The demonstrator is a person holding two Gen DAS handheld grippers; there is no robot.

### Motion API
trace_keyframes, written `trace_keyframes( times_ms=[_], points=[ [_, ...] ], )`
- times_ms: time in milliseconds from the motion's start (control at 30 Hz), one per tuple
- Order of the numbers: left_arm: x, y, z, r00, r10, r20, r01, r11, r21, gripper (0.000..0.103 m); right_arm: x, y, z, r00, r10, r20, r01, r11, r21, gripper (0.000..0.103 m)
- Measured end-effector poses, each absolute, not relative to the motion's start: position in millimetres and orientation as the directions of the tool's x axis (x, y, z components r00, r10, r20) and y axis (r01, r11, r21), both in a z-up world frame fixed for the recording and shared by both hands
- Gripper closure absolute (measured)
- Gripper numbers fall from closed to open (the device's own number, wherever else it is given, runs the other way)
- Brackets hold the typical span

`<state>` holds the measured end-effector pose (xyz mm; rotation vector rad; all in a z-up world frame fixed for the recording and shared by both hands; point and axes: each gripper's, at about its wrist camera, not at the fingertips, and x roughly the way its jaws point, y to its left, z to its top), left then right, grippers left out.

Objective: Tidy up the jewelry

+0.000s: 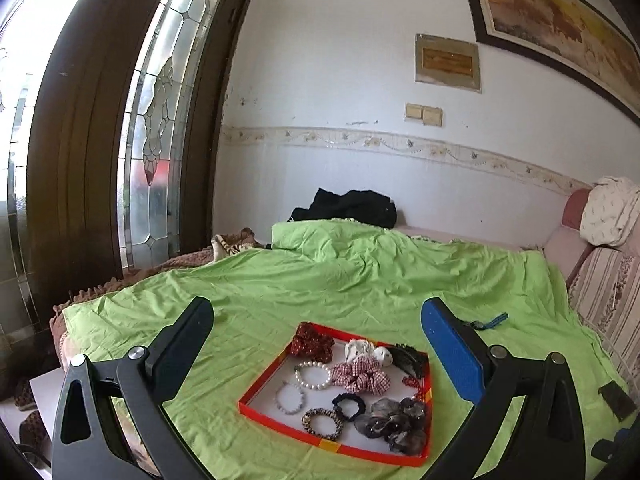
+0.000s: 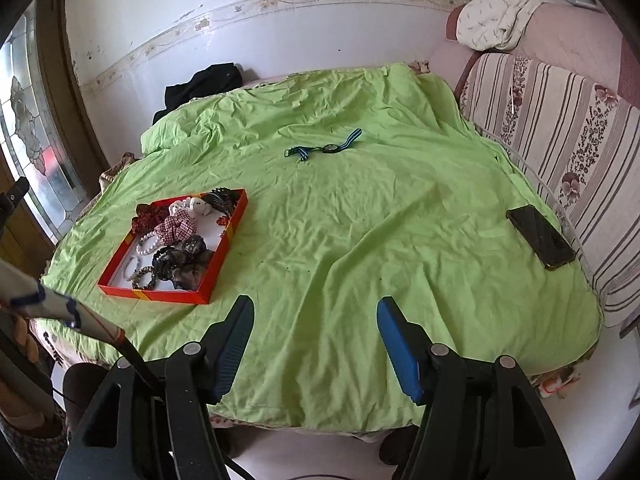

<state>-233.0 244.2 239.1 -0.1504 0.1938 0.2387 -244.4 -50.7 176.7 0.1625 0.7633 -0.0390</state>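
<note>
Both grippers hang spread and empty above a bed under a green sheet.

The left gripper (image 1: pixel 316 356) has its jaws wide apart, and the red tray (image 1: pixel 262 382) lies between them, just ahead on the green sheet (image 1: pixel 360 280); inside are a pearl bracelet (image 1: pixel 313 375), a checked scrunchie (image 1: pixel 362 374), a dark hair tie (image 1: pixel 349 406) and a grey scrunchie (image 1: pixel 396 424). The right gripper (image 2: pixel 316 348) is also spread, with bare sheet between its jaws; the tray sits ahead to its left, a striped-strap watch (image 2: pixel 326 148) lies farther ahead, well apart from the tray, and a phone (image 2: pixel 540 236) rests at the bed's right edge.
</note>
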Motion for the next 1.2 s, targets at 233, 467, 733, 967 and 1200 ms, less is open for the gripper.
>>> trace_keyframes(
  times_ms=[233,467,733,967,1200],
  points=[
    [-228,239,238,0.948,0.209,-0.242,-0.244,0.962,-0.124,0.000,-248,-51,175,0.718,0.013,-0.696,0.091,0.989,0.113,0.035],
    [-225,230,232,0.942,0.225,-0.249,-0.246,0.968,-0.058,0.000,-243,-54,167,0.710,0.025,-0.703,0.092,0.988,0.128,0.034],
    [-223,229,224,0.945,0.215,-0.249,-0.235,0.970,-0.055,0.000,-237,-40,152,0.697,0.025,-0.717,0.056,0.994,0.089,0.034],
    [-217,230,217,0.938,0.203,-0.280,-0.232,0.970,-0.075,0.000,-236,-40,148,0.700,0.010,-0.714,0.063,0.995,0.077,0.032],
    [-213,235,210,0.927,0.188,-0.324,-0.216,0.975,-0.051,0.000,-231,-27,143,0.692,0.007,-0.722,0.039,0.998,0.047,0.031]
  ],
)
